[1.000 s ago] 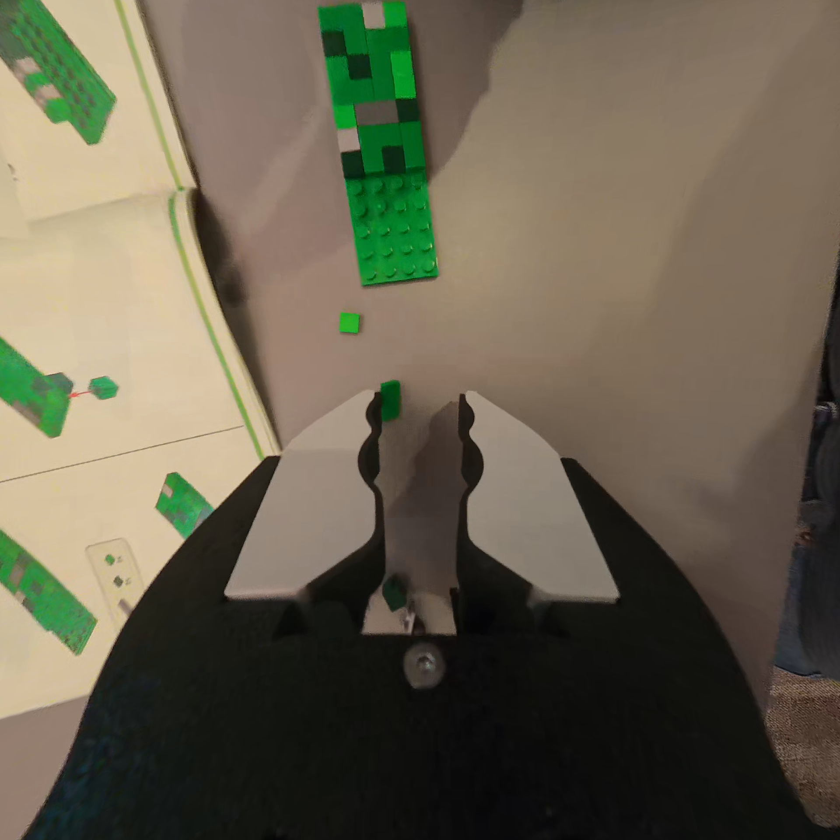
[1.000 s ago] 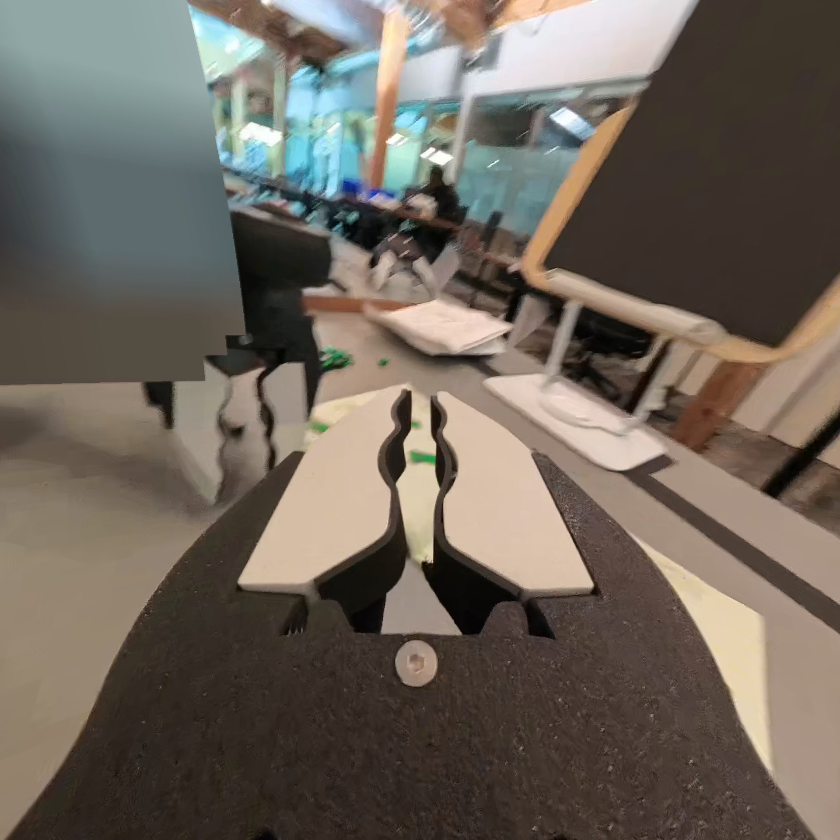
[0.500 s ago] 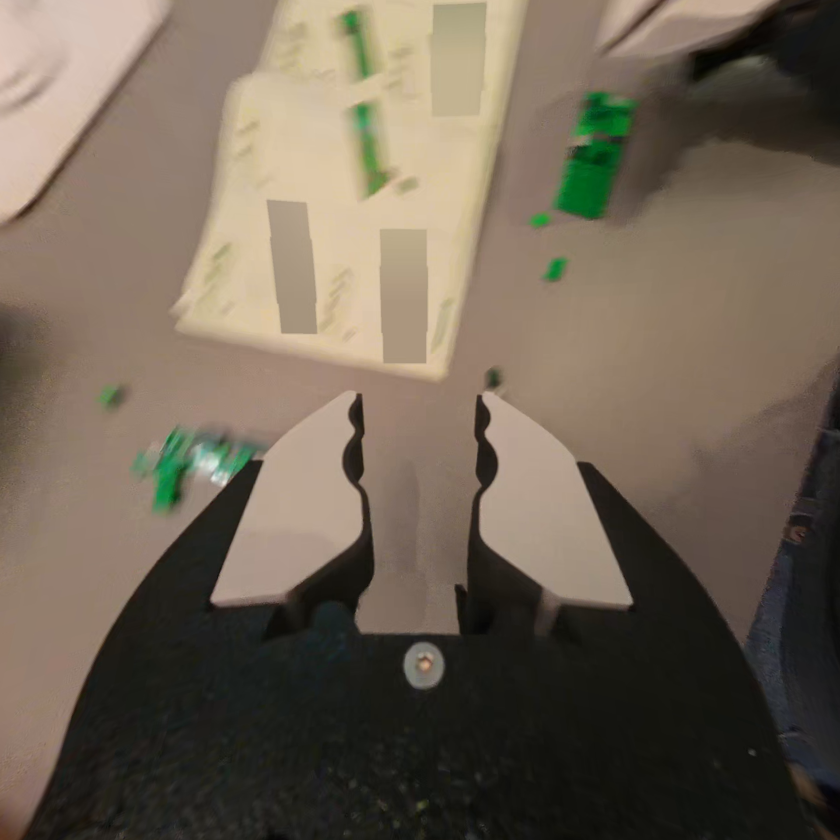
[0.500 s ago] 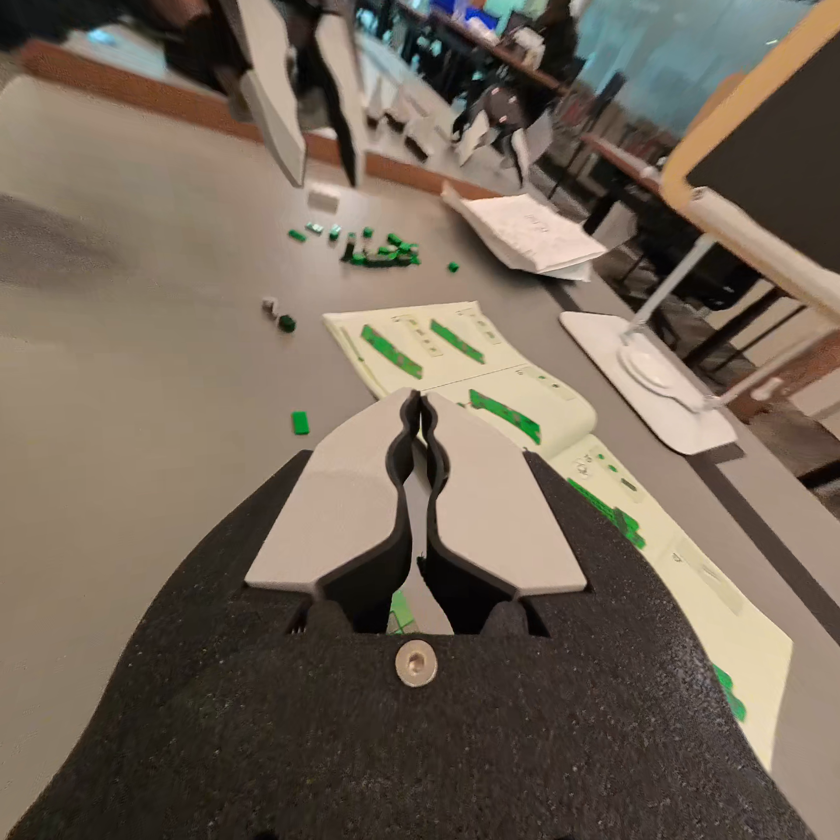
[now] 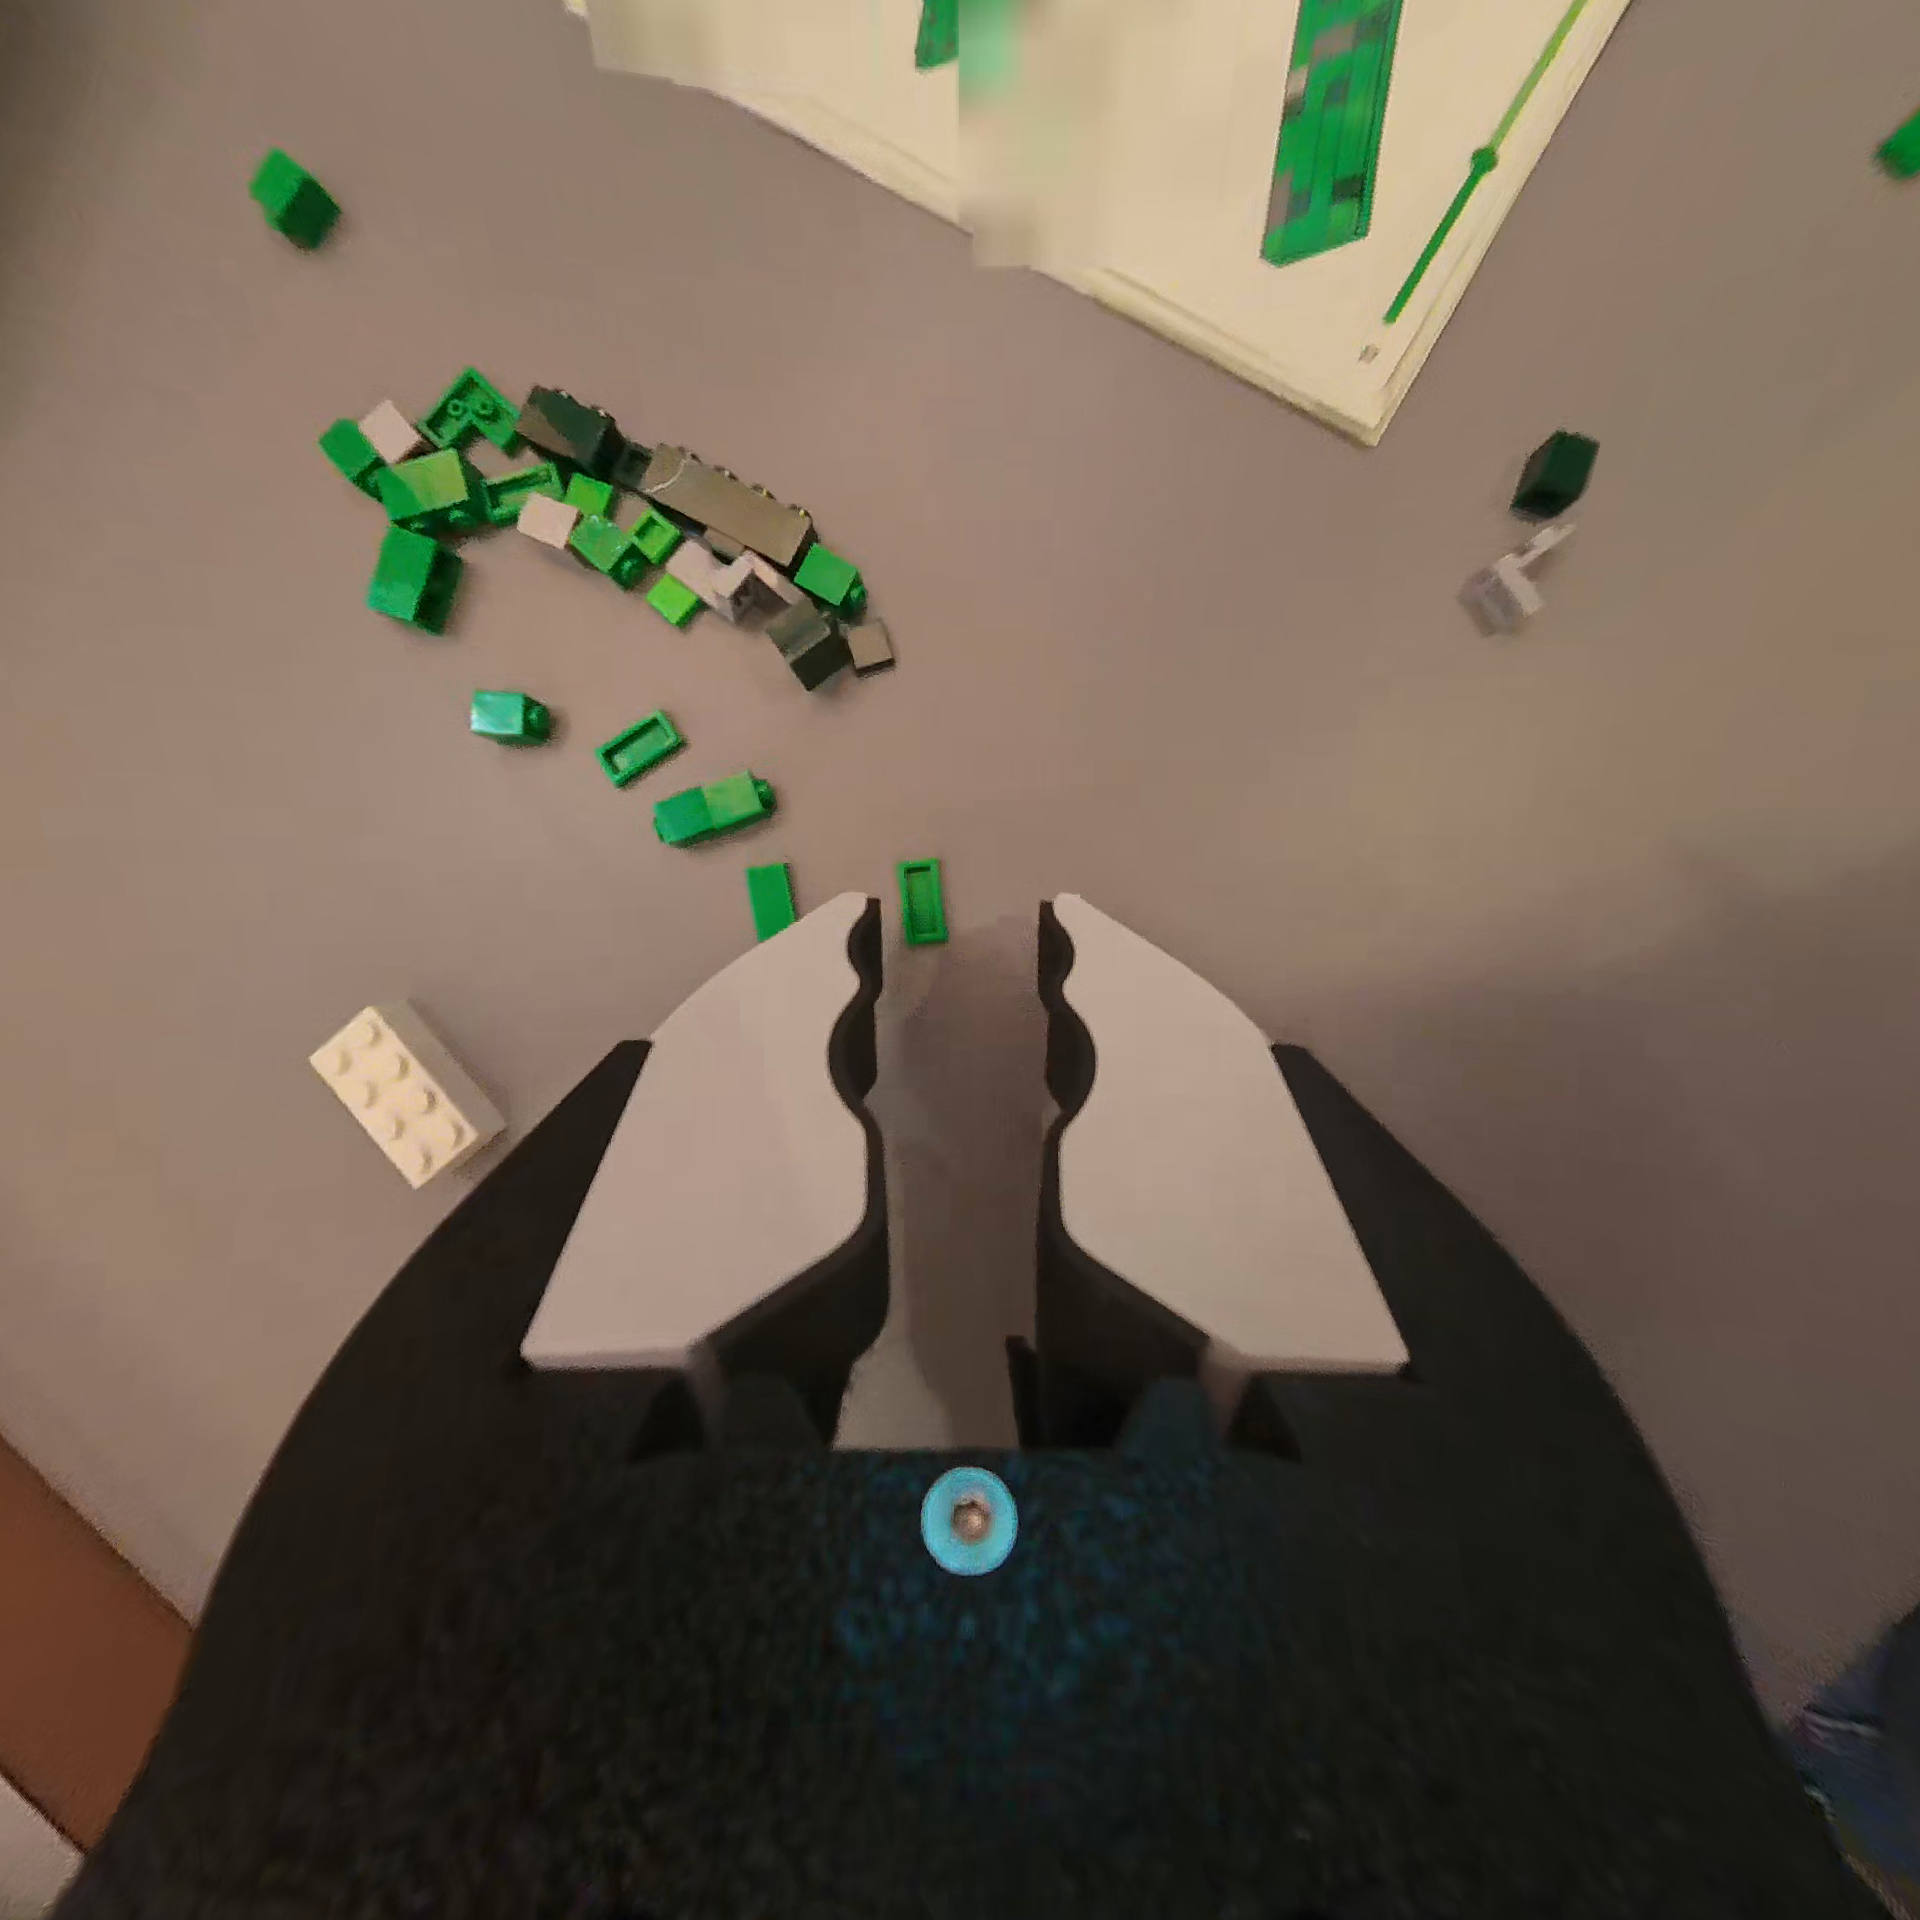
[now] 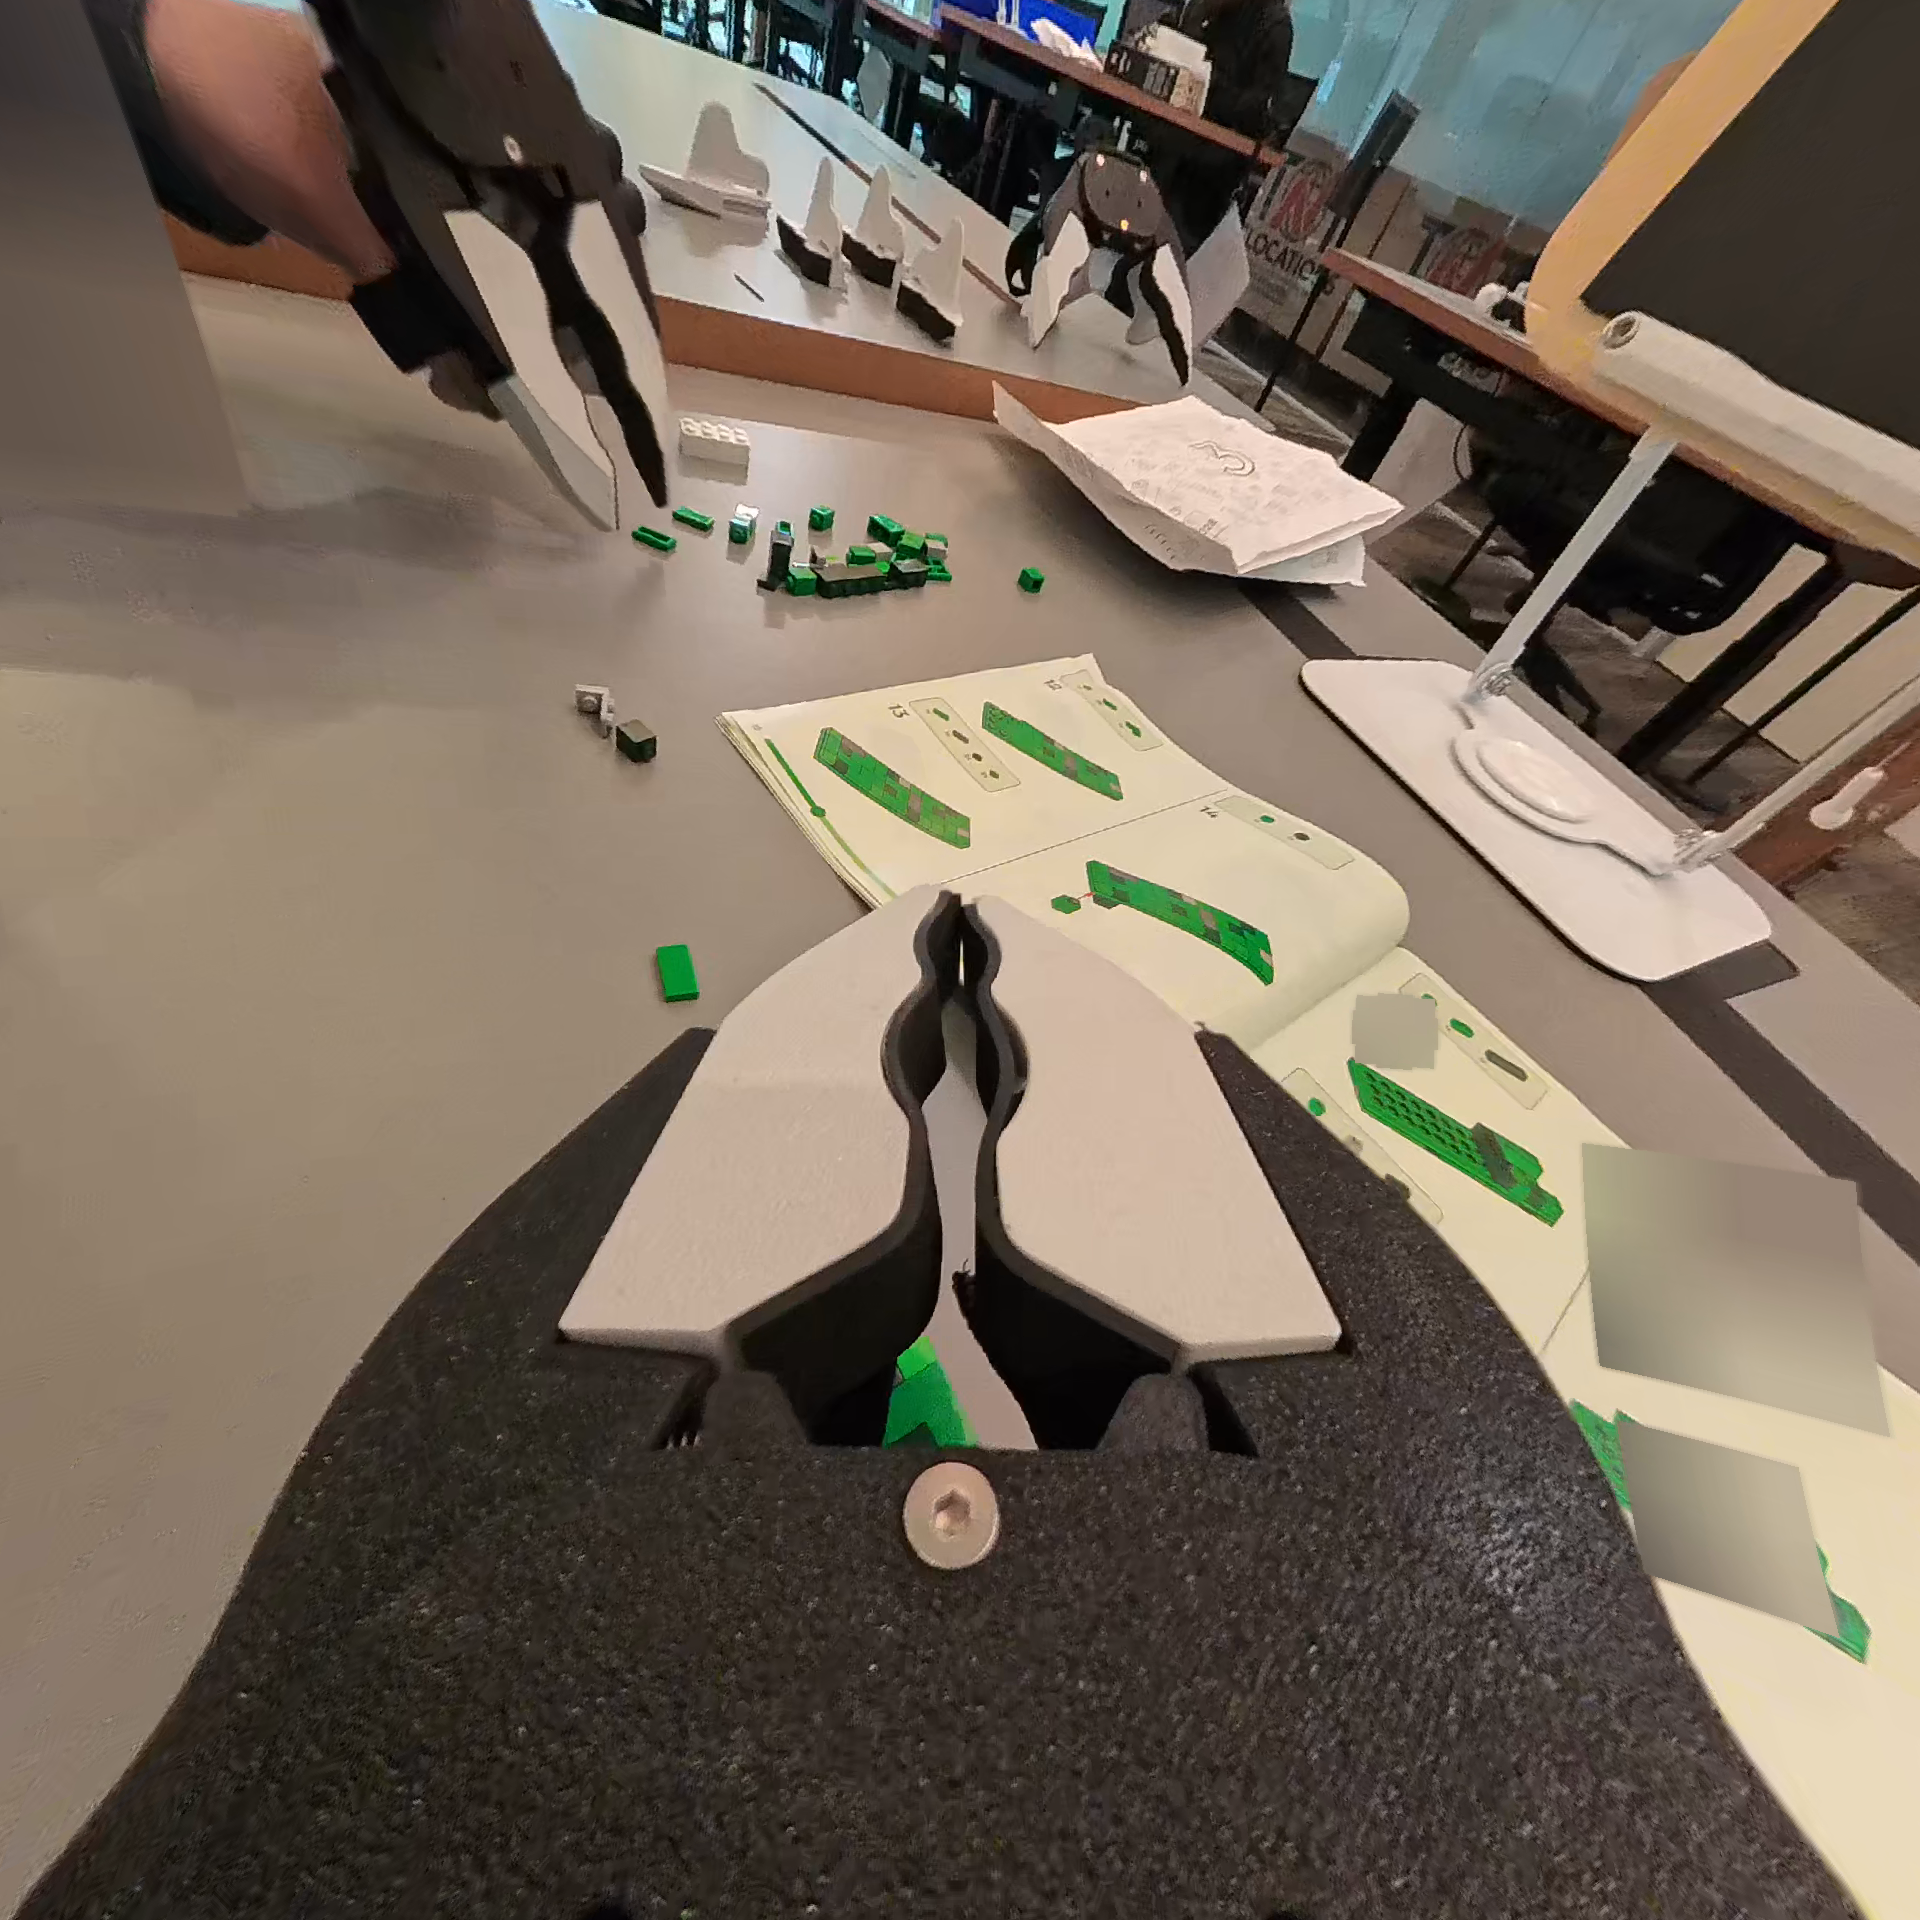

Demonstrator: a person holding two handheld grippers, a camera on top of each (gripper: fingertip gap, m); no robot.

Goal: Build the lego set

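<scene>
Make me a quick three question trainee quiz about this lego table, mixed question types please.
1. True or false: the left gripper has its fingers apart over the loose bricks.
2. Which is nearest those fingers? A) white two-by-four brick B) small green tile C) dark green brick
3. Fill in: the right gripper hovers over the open ____.

Key: 1 true; 2 B; 3 instruction booklet.
</scene>
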